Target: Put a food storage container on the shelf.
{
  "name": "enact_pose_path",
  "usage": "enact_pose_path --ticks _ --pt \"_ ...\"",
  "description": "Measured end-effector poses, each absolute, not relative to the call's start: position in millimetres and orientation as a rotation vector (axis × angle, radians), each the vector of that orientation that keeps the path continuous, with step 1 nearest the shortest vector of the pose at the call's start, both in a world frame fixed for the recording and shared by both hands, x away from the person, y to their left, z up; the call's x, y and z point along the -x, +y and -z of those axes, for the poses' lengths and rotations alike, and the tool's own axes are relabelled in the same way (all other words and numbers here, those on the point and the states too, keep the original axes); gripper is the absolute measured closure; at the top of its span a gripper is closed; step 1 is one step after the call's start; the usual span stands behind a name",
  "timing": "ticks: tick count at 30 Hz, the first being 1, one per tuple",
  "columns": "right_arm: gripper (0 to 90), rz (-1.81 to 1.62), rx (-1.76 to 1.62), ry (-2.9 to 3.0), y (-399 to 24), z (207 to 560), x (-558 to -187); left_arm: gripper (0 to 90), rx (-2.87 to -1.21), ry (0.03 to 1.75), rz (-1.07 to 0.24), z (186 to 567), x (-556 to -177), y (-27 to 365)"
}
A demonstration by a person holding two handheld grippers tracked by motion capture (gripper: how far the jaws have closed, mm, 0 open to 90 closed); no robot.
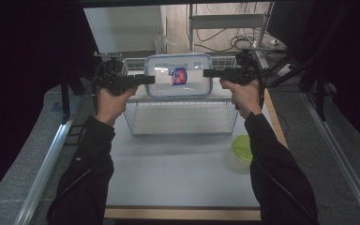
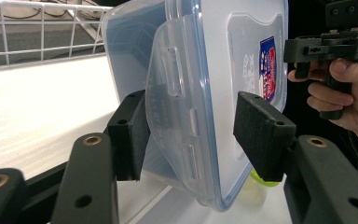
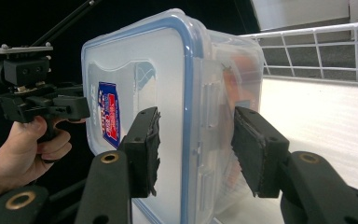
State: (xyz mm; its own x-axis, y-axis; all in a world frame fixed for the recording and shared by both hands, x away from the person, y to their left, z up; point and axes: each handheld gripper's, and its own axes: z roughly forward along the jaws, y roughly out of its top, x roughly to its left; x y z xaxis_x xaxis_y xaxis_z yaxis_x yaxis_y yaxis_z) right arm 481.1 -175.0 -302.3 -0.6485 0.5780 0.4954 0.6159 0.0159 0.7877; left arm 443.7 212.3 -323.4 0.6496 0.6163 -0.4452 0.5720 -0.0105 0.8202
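High view: you hold a clear plastic food container point(image 1: 179, 75) with a blue-rimmed snap lid up on edge above the white wire basket point(image 1: 180, 117), its labelled lid facing you. Your left gripper point(image 1: 146, 79) meets its left end, your right gripper point(image 1: 211, 73) its right end. A green-lidded tub point(image 1: 242, 152) stands nearer, at the right of the table point(image 1: 168, 173).

Left gripper view: the jaws stand about half open astride the container's point(image 2: 200, 93) left end. The pad on the base side touches the side latch point(image 2: 175, 112); the lid-side pad point(image 2: 256, 135) stands apart, so this end is not pinched.

Right gripper view: the jaws, likewise half open, bracket the right end point(image 3: 182, 116); whether the pads press cannot be told.

Judgement: the box is rigid, light and smooth-walled, hence slippery. Take hold across the rim and latch, where the ridges give purchase, not on the flat lid panel.
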Motion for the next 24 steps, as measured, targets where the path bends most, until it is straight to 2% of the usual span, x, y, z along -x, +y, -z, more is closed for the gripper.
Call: enact_pose_path --ticks 15,17,20,24 --pt "48.2 1.769 1.334 -2.231 -172.6 305.2 -482.6 40.7 -1.687 1.012 -0.077 325.9 -444.2 209.8" --pt "50.2 1.751 1.345 -2.265 -171.0 306.0 -482.7 38.0 -1.687 1.019 -0.070 327.5 -445.6 209.0" --pt "47.8 1.712 1.359 -2.334 -166.1 310.0 -483.6 26.6 -1.669 1.056 -0.031 333.4 -451.1 206.6" --pt "46.8 1.732 1.371 -2.265 -165.7 315.8 -487.5 24.3 -1.622 1.073 0.013 338.2 -457.0 208.9"
